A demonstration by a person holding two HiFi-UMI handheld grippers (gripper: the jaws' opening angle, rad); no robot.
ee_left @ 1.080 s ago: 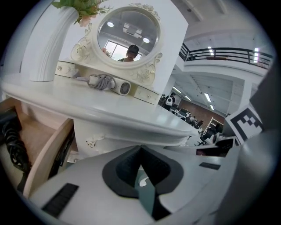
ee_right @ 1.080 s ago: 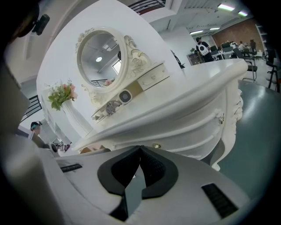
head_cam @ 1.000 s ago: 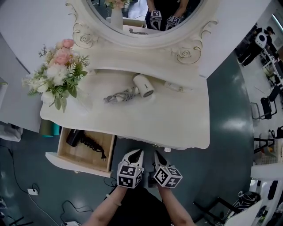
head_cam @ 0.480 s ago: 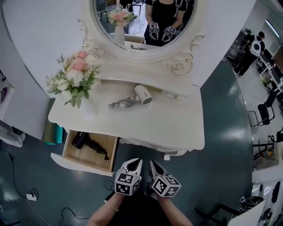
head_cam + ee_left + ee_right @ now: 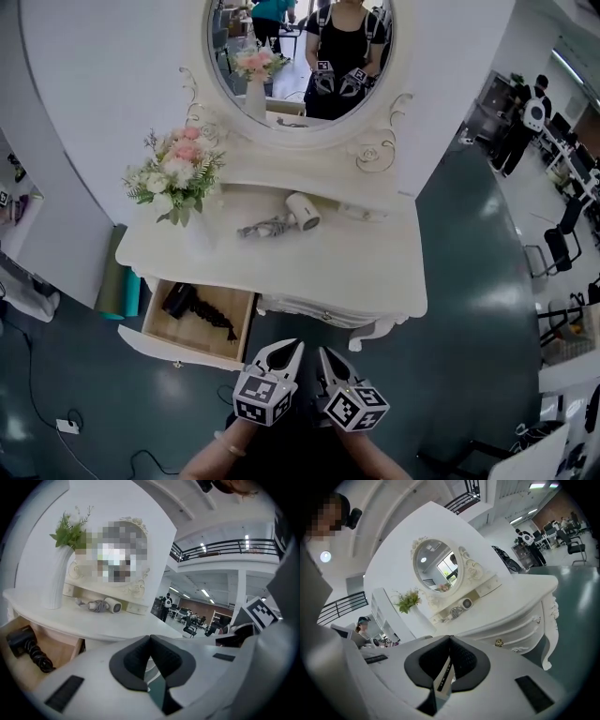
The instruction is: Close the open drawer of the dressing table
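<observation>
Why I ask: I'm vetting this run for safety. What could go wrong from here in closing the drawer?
The cord of the black hair dryer lies loose in the open drawer; it might catch as that slides in. The left gripper and right gripper, both shut, sit right of the drawer, so a push could land off-centre and skew it. A hard shove might rock the flower vase.

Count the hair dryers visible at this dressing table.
2. A white hair dryer lies on the dressing table top; a black hair dryer lies in the open drawer. The shut drawers could hide more.
</observation>
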